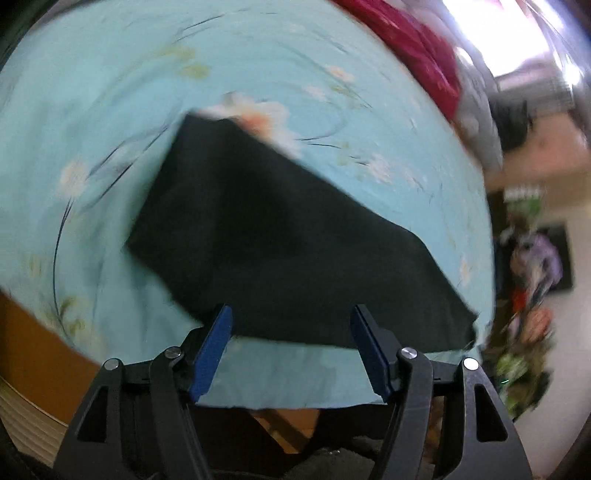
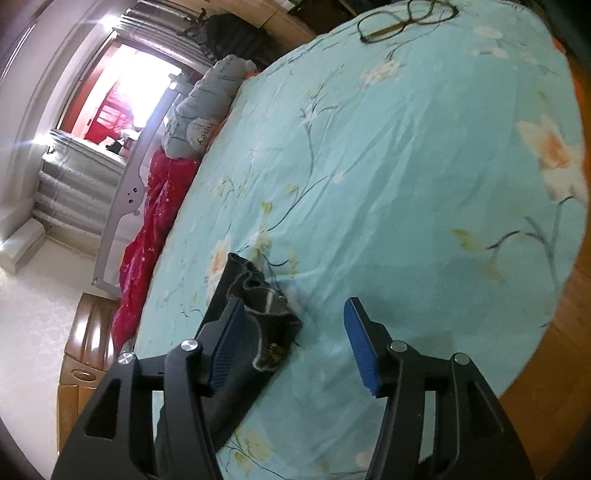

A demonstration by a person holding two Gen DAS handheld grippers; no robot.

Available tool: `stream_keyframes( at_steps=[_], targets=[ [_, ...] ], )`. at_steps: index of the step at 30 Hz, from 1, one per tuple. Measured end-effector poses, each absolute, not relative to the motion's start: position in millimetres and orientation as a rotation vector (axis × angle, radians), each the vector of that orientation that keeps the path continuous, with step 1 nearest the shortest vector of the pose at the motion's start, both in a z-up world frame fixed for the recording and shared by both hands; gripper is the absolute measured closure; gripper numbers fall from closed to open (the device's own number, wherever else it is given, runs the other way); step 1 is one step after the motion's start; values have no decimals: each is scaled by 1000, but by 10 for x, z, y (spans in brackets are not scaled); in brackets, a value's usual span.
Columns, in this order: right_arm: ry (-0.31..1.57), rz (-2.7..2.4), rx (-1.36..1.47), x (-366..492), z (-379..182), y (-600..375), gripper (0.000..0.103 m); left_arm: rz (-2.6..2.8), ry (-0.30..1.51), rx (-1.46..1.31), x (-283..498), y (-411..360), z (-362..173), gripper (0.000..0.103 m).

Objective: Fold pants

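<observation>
The black pants [image 1: 280,236] lie folded flat into a rough rectangle on the turquoise floral bedsheet [image 1: 110,110]. My left gripper [image 1: 291,314] is open and empty, hovering at the pants' near edge; this view is blurred. In the right wrist view the pants [image 2: 258,317] show their waistband end with a grey inner lining, lying by my left fingertip. My right gripper [image 2: 295,306] is open and empty, just above the sheet [image 2: 406,166] beside the pants.
A red quilt [image 2: 147,236] and a grey padded jacket [image 2: 207,110] lie along the bed's far side. A thin belt or strap [image 2: 402,18] lies at the far end. A wooden bed frame [image 2: 85,343] and a bright window stand beyond.
</observation>
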State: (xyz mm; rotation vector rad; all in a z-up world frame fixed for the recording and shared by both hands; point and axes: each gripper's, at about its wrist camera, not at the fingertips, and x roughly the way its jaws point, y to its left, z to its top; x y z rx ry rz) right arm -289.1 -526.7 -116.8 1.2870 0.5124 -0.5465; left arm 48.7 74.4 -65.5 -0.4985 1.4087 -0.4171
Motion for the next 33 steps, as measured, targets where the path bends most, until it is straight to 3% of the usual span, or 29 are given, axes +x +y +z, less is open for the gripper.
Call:
stream_keyframes(
  at_steps=[4,9,12,15,17,19,21,24,29,33],
  targets=[
    [525,-519,1330,-2657,-1278,-5195,44,-362,1454,-540,508,796,-926,36],
    [518,-543,1311,-2608,-1264,-5144,44,-278,1458,-594,699,789,-1208,44],
    [595,-532,1223,-2550,-1193,-5129,61,-252,1435,-611,695,829,-1224,47],
    [636,-536,1204,-2529,-1216,-5127,62,-280,1445,-570,619,830,-1128,56],
    [586,-508,1282,-2607,-1216,-5144,61,-402,1463,-523,513,792,-994,56],
    [546,-486,1340,-2721,-1224,-5130,46,-531,1435,-393,341,676,-766,52],
    [524,-489,1342,-2803,-1224,-5082,40,-600,1382,-245,212,483,-524,37],
    [488,-439,1362,-2873,-1284,-4966,40,-680,1327,-128,194,78,-251,27],
    [461,-301,1339,-2642,-1374,-4773,40,-749,1362,-10,499,-961,-176,25],
    [412,-250,1333,-2501,-1469,-4773,56,-793,1399,144,594,-2110,-226,25]
  ],
)
